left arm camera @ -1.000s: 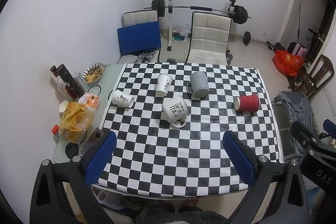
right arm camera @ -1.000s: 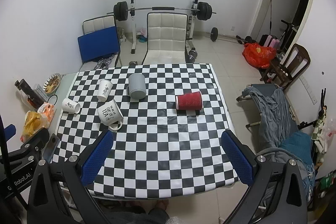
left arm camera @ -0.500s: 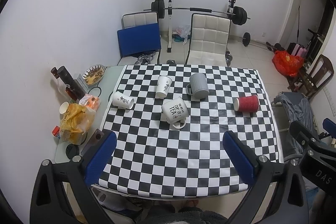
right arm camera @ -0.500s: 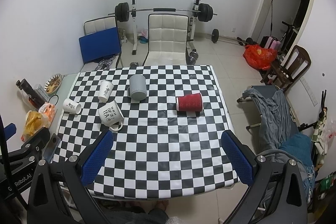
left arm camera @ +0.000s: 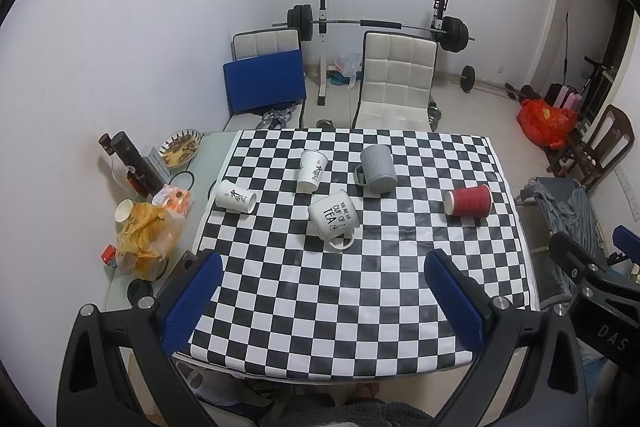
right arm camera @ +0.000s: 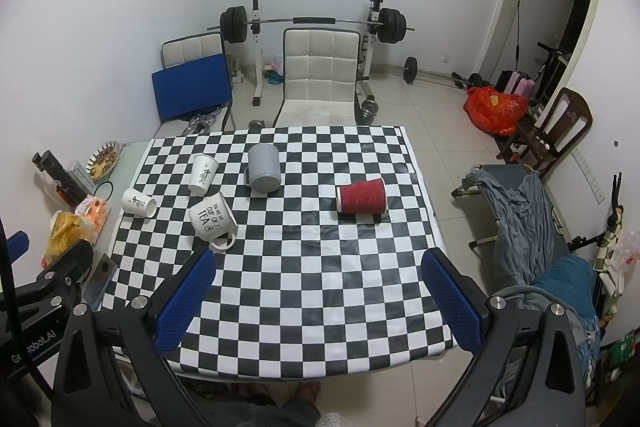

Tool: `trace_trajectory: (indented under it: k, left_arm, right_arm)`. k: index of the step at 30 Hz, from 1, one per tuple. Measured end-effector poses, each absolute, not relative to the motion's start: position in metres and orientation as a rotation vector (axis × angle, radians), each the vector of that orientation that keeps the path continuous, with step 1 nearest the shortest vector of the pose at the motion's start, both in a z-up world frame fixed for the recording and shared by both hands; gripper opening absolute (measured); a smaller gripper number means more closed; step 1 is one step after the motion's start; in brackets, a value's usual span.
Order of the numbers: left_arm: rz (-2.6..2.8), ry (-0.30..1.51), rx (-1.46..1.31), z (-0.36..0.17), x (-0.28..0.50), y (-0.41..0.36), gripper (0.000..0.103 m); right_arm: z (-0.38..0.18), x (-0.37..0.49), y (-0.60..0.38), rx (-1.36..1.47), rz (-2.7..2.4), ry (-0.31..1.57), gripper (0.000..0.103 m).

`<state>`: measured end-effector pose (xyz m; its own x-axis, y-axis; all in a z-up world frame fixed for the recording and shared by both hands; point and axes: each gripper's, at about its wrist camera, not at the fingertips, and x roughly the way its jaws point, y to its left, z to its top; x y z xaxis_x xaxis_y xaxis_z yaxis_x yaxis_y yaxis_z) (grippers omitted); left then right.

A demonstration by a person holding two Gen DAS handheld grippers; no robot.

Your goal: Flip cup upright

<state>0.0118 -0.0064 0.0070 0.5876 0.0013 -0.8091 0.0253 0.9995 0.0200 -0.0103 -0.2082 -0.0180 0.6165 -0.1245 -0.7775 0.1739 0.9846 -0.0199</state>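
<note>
Several cups sit on the checkered table (left arm camera: 360,307). A red ribbed paper cup (left arm camera: 468,201) (right arm camera: 362,197) lies on its side at the right. A white "cup of tea" mug (left arm camera: 334,217) (right arm camera: 212,221) lies tipped in the middle. A grey mug (left arm camera: 378,169) (right arm camera: 264,169) stands upside down. One white paper cup (left arm camera: 312,171) (right arm camera: 203,174) stands upside down and another (left arm camera: 235,196) (right arm camera: 139,202) lies on its side at the left. My left gripper (left arm camera: 320,295) and right gripper (right arm camera: 316,295) are open, empty, high above the near edge.
A side shelf at the left holds snack bags (left arm camera: 146,239), a bowl (left arm camera: 180,147) and dark bottles (left arm camera: 132,163). Two chairs (left arm camera: 394,83) and a barbell rack (left arm camera: 376,27) stand behind the table. A cot with clothes (right arm camera: 528,211) is at the right.
Both views have shifted slightly; the cups have not moved and both grippers stay open.
</note>
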Motion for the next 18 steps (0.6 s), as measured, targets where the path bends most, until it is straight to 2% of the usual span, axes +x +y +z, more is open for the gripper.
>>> trace_trajectory:
  k: [18]
  left_arm:
    - [-0.012, 0.933, 0.030, 0.0074, 0.0081, -0.0079, 0.103]
  right_arm:
    - [-0.0136, -0.0161, -0.2016, 0.060, -0.169, 0.887, 0.103]
